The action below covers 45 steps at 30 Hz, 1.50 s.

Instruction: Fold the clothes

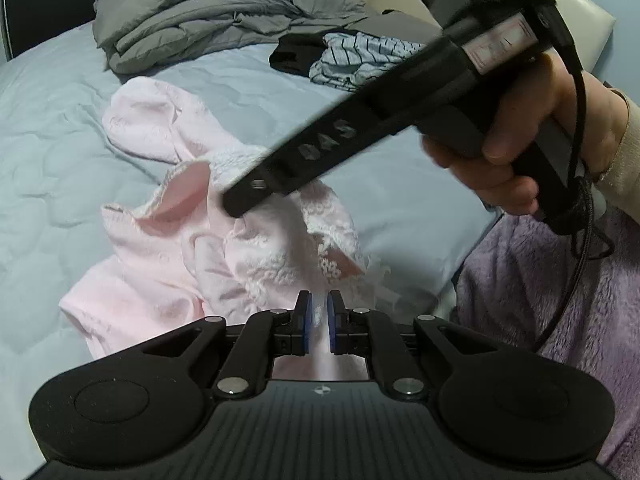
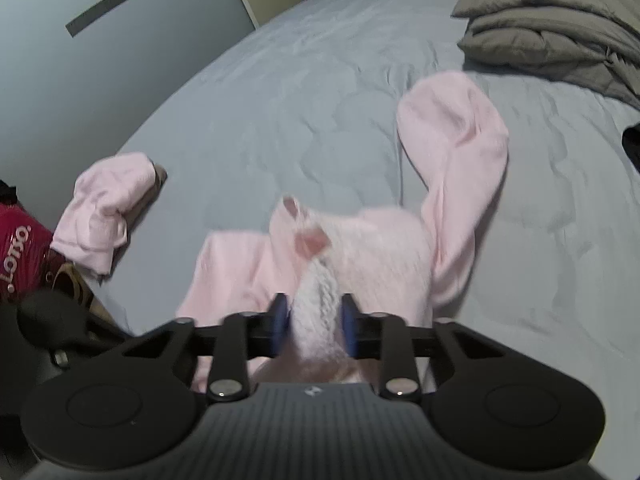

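Note:
A crumpled pink garment [image 1: 160,280] with white knitted trim lies on the light blue bed cover [image 1: 48,160]. At its near edge my left gripper [image 1: 319,312] is shut on a thin fold of the pink fabric. In the right wrist view my right gripper [image 2: 316,312] is shut on a thick bunch of the white trim, and the pink garment [image 2: 380,248] spreads beyond it with one sleeve [image 2: 452,128] stretched away. The right gripper's black body [image 1: 340,132] crosses the left wrist view, held by a hand [image 1: 520,128], its tip down at the collar.
A folded grey duvet [image 1: 192,12] lies at the far side of the bed, with black and striped clothes [image 1: 360,60] next to it. A small folded pink piece [image 2: 104,208] sits by the bed's left edge, near a red bag [image 2: 20,248]. Purple fleece [image 1: 560,300] fills the lower right.

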Each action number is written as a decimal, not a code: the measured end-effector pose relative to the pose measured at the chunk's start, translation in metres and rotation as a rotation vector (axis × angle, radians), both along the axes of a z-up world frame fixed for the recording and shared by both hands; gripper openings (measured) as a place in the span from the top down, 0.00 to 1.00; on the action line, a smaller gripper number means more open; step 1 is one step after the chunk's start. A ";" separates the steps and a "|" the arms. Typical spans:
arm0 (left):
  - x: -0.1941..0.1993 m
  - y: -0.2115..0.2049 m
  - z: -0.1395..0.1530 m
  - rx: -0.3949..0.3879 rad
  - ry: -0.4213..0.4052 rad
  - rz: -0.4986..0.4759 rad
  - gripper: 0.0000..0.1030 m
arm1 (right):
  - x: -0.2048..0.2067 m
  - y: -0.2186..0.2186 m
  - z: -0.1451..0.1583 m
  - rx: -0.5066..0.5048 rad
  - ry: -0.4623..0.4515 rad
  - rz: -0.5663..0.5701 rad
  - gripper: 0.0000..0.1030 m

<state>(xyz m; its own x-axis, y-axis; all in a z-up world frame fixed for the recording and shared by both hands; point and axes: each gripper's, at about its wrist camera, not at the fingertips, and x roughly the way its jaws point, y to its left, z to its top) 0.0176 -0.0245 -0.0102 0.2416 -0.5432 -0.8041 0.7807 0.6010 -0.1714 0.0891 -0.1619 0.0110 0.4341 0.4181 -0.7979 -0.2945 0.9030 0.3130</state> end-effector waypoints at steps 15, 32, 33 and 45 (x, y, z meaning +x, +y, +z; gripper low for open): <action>0.041 0.021 0.006 -0.094 0.052 0.191 0.59 | -0.033 -0.023 -0.014 0.088 0.039 0.025 0.92; 0.036 0.071 0.022 -0.044 0.011 0.359 0.96 | -0.012 -0.035 0.016 0.073 -0.094 -0.064 0.55; 0.036 0.075 0.023 -0.043 0.011 0.371 0.96 | -0.007 -0.034 0.016 0.060 -0.102 -0.074 0.55; 0.036 0.111 0.030 -0.039 0.000 0.466 0.96 | 0.044 0.037 -0.001 -0.189 -0.171 0.014 0.57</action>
<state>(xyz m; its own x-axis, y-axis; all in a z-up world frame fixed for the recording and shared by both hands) 0.0541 0.0861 0.0198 0.4675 -0.4068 -0.7848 0.4291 0.8806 -0.2009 0.1335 -0.1251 0.0096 0.5650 0.2752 -0.7779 -0.3415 0.9362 0.0832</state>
